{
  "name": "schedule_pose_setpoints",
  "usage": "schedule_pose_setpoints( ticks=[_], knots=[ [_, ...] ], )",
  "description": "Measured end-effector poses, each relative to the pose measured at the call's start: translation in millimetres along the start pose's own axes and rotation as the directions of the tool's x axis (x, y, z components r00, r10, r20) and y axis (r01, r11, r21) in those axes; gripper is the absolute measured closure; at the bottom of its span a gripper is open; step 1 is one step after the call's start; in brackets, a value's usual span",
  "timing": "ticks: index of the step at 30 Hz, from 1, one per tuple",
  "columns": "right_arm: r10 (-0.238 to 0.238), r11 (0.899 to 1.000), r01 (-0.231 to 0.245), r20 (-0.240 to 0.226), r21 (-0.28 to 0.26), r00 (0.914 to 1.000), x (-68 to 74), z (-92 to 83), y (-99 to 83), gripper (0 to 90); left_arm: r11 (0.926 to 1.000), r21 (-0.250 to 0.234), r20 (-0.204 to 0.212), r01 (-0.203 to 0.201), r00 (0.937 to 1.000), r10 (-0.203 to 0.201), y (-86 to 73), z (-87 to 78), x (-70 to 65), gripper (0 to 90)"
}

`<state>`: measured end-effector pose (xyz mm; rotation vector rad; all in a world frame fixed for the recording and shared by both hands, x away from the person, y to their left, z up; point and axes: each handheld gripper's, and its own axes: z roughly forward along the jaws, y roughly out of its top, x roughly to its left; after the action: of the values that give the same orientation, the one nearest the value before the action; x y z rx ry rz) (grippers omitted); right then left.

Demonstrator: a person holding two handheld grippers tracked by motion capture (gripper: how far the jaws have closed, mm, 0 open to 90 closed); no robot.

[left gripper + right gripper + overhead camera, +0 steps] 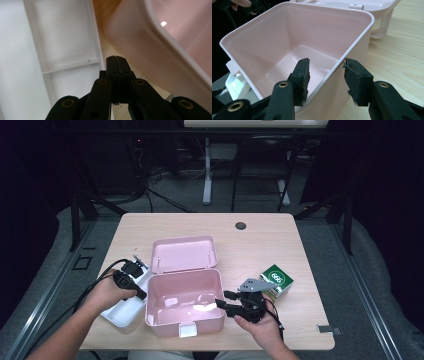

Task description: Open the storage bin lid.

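Pink box (pixel 294 37) wall between right tongs (pixel 325 77), left tongs (pixel 116 65) beside it

Left gripper (pixel 117 58): jaws pressed together with nothing between them, held in the left hand (pixel 107 292). Right gripper (pixel 325 72): jaws parted, held low in the right hand (pixel 260 325).

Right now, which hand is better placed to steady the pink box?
Right. The right gripper already straddles the pink box wall, fingers open either side. The left gripper is shut, over the white tray beside it.
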<state>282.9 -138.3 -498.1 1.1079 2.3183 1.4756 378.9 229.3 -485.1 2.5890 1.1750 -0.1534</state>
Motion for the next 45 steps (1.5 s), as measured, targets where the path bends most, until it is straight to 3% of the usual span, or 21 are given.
schedule_pose_setpoints(
  ticks=[4,7,16,28,31,34,38,42,45],
  knots=[
    [-0.002,1.0,0.002,-0.003,0.005,1.0,1.7,1.6,-0.5,54.0,0.9998,-0.007,0.013,-0.02,0.9997,0.02,4.5,-1.8,-3.8,90.0],
    [-0.003,1.0,0.003,-0.003,0.005,1.0,1.3,1.8,-0.2,54.1,0.9994,0.005,-0.014,-0.035,0.9993,0.035,8.4,-2.9,-6.8,90.0],
    [-0.002,1.0,0.002,0.016,-0.007,0.9999,-0.3,1.5,0.6,53.4,0.9999,-0.01,-0.011,-0.012,0.9999,0.012,17.9,-1.4,-3.9,90.0],
    [0.006,1.0,-0.005,0.062,-0.017,0.9981,-10.2,-7.9,1.3,53.4,0.998,-0.052,-0.025,-0.036,0.9991,0.034,42.0,5.0,-7.2,90.0],
    [0.003,1.0,-0.002,0.077,-0.012,0.997,-12.7,-11.2,0.4,53.7,0.9983,-0.052,-0.008,-0.027,0.9996,0.026,43.7,9.3,-10.0,90.0],
    [0.009,1.0,-0.008,0.076,-0.013,0.9971,-14.8,-14.4,-1.0,53.7,0.9974,-0.059,-0.002,-0.043,0.9991,0.043,44.4,11.0,-11.2,90.0],
    [0.015,1.0,-0.014,0.073,-0.011,0.9972,-16.3,-17.2,-1.7,53.9,0.9957,-0.07,-0.017,-0.06,0.9981,0.059,42.4,11.5,-14.5,90.0],
    [0.014,1.0,-0.013,0.06,-0.015,0.9981,-16.6,-19.5,1.2,53.9,0.996,-0.068,-0.003,-0.059,0.9983,0.059,38.0,8.0,-15.5,87.4],
    [0.003,1.0,-0.003,0.052,-0.011,0.9987,-16.9,-22.6,5.5,53.1,0.9937,-0.085,-0.027,-0.073,0.9971,0.071,33.9,3.5,-16.9,85.6]
  ],
)
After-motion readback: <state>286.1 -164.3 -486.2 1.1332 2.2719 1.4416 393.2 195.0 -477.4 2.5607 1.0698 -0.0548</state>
